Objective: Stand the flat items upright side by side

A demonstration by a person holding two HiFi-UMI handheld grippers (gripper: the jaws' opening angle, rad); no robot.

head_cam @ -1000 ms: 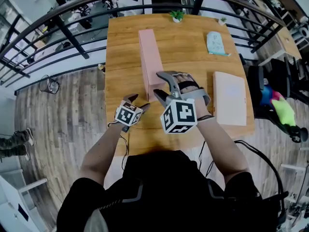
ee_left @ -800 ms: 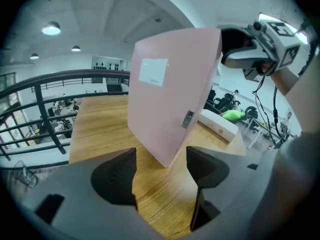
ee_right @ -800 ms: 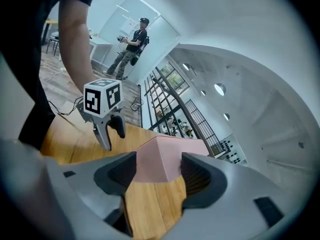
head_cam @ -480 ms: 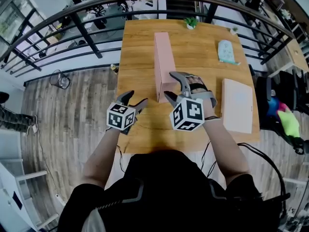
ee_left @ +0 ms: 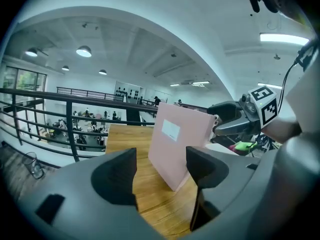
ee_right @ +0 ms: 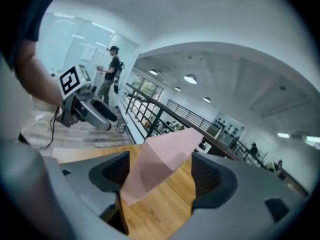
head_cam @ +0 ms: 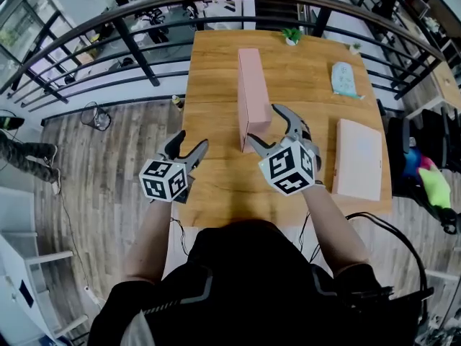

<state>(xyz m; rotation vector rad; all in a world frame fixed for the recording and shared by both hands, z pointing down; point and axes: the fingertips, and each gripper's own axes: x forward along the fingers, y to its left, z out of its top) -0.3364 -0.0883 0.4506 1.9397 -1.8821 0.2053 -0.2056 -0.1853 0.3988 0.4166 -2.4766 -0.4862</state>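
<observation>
Upright box point(head_cam: 253, 85) stands L of flat box point(head_cam: 358, 157).

One wooden table point(head_cam: 216, 171) carries five things of three kinds. There are two flat pink boxes: the upright pink box point(head_cam: 253, 96) down the table's middle and the flat-lying pink box point(head_cam: 358, 158) by its right edge. There are two small potted plants at the far edge, the larger plant point(head_cam: 292, 34) and the smaller plant point(head_cam: 354, 47). There is one pale teal packet point(head_cam: 343, 79) near the far right corner.
</observation>
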